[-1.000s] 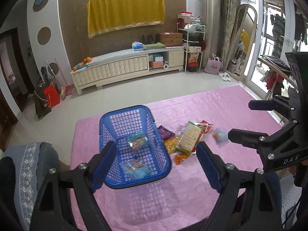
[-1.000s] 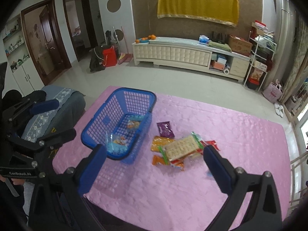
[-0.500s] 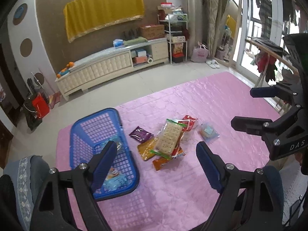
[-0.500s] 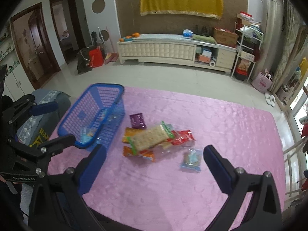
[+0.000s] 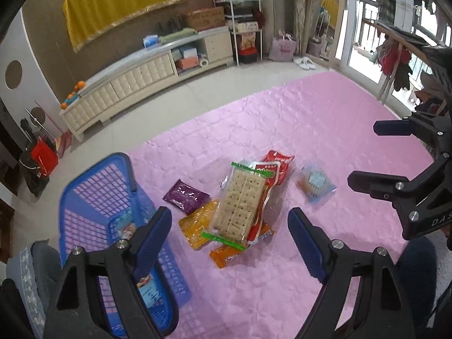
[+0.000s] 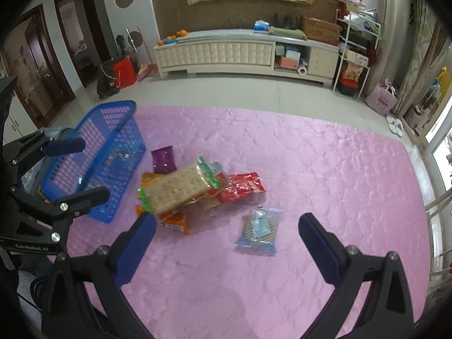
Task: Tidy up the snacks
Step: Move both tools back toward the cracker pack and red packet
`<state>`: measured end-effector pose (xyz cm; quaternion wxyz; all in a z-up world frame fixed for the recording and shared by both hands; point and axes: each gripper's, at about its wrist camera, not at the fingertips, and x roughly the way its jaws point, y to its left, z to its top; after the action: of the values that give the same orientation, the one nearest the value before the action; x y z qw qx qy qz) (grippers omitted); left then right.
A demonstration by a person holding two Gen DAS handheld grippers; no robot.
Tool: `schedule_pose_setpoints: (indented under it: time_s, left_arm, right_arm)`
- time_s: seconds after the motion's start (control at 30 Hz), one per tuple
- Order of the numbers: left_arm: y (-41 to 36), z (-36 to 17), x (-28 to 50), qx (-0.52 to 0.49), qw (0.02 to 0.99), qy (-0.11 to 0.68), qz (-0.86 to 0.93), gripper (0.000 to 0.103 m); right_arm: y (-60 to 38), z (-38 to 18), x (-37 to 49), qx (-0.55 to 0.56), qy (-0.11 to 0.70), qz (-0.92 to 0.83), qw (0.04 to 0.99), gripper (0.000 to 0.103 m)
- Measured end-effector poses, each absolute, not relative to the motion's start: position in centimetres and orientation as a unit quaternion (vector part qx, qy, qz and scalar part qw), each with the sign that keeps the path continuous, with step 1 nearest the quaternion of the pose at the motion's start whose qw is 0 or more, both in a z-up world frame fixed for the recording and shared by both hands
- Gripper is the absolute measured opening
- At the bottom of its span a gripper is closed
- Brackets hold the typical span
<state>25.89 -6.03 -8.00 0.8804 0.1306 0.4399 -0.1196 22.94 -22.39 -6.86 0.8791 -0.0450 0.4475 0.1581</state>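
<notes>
A pile of snack packets lies on the pink tablecloth (image 5: 310,118): a clear cracker pack (image 5: 240,200) (image 6: 178,189) on top, red packet (image 6: 243,186), orange packets (image 5: 195,226), a purple packet (image 5: 186,195) (image 6: 163,159) and a separate blue biscuit packet (image 5: 315,182) (image 6: 258,230). A blue mesh basket (image 5: 93,189) (image 6: 93,141) with a few packets inside stands left of the pile. My left gripper (image 5: 228,243) hovers open above the pile's near edge. Empty and open, my right gripper (image 6: 226,240) hangs just in front of the blue biscuit packet.
A grey chair (image 5: 34,268) sits at the table's near left corner. Beyond the table are tiled floor, a cream TV cabinet (image 6: 226,53) and shelves (image 6: 356,56). Window railing runs along the right (image 5: 395,39).
Both grippers moved right and down toward the snack pile. The basket slid to the left of both views and the blue biscuit packet came between the right gripper's fingers' line.
</notes>
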Motion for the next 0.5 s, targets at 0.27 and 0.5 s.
schedule_pose_setpoints:
  time_s: [0.27,0.5]
  left_arm:
    - [-7.2,-12.7,30.3,0.149,0.855,0.483,-0.112,0.083]
    - [-8.3,-16.0,33.1,0.166,0.830,0.520,-0.119,0.083]
  right_arm:
    - [-22.8,-11.0,26.6,-0.020,0.455,0.142,0.879,0.102]
    - [-23.0,-13.7,28.6,-0.022,0.455,0.146,0.878,0.102]
